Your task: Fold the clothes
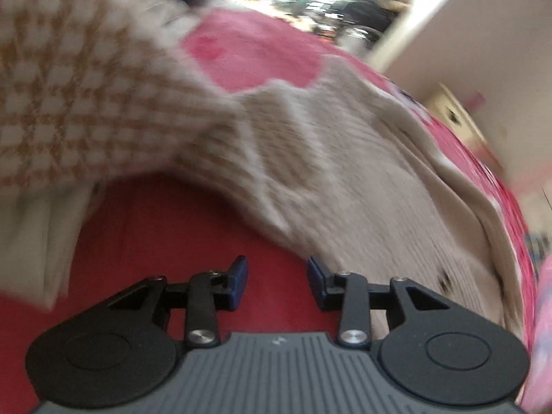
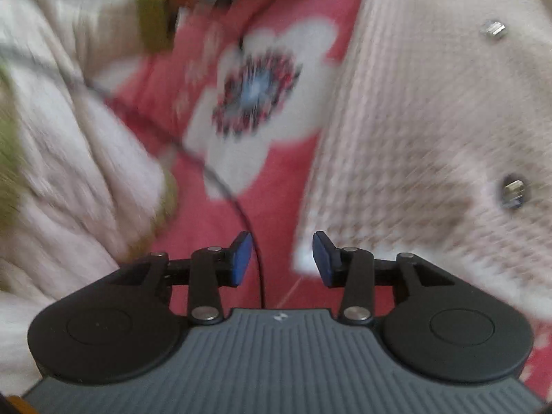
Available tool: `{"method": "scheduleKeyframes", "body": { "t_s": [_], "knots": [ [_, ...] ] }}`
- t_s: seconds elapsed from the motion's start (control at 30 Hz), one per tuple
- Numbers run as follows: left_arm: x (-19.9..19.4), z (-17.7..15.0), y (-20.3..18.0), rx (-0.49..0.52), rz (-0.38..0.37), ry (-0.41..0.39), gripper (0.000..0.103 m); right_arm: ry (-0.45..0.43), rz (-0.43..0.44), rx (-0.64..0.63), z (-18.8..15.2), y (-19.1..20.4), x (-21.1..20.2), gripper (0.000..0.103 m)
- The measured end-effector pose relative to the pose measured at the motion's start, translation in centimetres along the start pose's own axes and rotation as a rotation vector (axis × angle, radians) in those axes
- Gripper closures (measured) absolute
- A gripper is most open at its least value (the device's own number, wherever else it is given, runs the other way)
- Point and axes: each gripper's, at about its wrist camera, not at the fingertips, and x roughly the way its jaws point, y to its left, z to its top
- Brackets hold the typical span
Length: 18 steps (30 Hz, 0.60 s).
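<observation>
A cream and tan knitted cardigan [image 1: 345,172] with dark buttons lies on a red flowered bedspread [image 1: 252,51]. Its checked sleeve [image 1: 69,103] stretches to the left in the left wrist view, blurred. My left gripper [image 1: 277,277] hovers over bare red cloth just before the cardigan's near edge, open, nothing between its blue pads. In the right wrist view the cardigan [image 2: 431,120] fills the right side, its hem corner close to the right pad. My right gripper [image 2: 281,258] is open and empty above the bedspread [image 2: 207,258].
A crumpled whitish garment with green trim [image 2: 69,172] lies at the left of the right wrist view. A thin black cable [image 2: 241,207] runs across the bedspread toward the gripper. Pale furniture [image 1: 465,51] stands beyond the bed's far edge.
</observation>
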Motion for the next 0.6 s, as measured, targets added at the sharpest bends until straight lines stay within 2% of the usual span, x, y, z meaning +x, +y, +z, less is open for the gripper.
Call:
{"method": "scheduleKeyframes", "body": {
  "t_s": [0.03,0.17,0.27,0.37,0.43,0.53,0.6],
  "knots": [
    [-0.6,-0.7,-1.0,0.049,-0.015,-0.008,0.065,-0.048,-0.004,0.028,0.4,-0.9,-1.4,0.064],
    [-1.4,-3.3,-5.6,0.236,-0.123,-0.02,0.065,-0.278,-0.229,0.241,0.9,-7.2,-4.6,0.064],
    [0.1,-5.2,-9.2,0.365,-0.197,0.029,0.064,-0.317,-0.373,0.338,-0.2,-10.2,-3.4,0.065],
    [2.0,-7.0,-11.5,0.446,-0.207,0.092,0.064,-0.194,-0.459,0.395,-3.5,-11.9,-0.2,0.066],
    [2.6,-7.3,-11.8,0.463,-0.198,0.099,0.064,-0.273,-0.457,0.407,-4.9,-11.2,-0.7,0.066],
    [3.3,-6.9,-12.2,0.456,-0.219,0.094,0.063,-0.274,-0.439,0.464,-4.5,-12.0,-3.0,0.063],
    [4.4,-6.4,-12.8,0.451,-0.233,0.093,0.062,-0.363,-0.506,0.548,-5.5,-13.3,-5.5,0.063]
  ]
}}
